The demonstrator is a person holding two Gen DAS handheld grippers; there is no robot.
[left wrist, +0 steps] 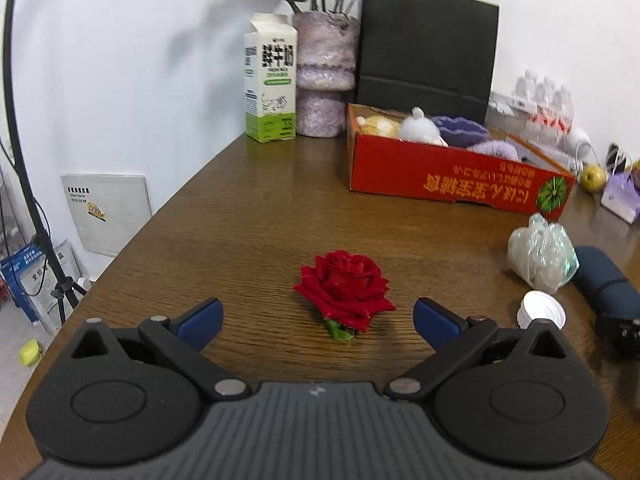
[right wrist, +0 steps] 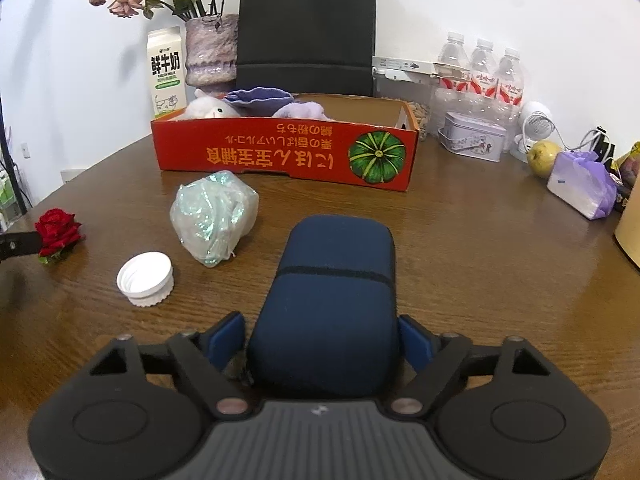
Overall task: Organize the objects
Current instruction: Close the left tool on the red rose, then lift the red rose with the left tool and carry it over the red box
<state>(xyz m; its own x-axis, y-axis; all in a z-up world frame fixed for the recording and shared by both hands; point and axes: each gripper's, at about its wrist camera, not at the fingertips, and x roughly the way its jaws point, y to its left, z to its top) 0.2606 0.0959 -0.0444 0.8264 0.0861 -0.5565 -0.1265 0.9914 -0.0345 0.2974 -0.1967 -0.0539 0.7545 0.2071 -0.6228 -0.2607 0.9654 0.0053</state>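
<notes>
brown wooden table (right wrist: 480, 240) carries red box (right wrist: 280, 156), rose (left wrist: 346, 290), white cap (right wrist: 145, 278), blue case (right wrist: 332, 300).

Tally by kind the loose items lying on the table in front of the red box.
Red rose: 1
White cap: 1
Crumpled plastic bag: 1
Blue case: 1
Total: 4
</notes>
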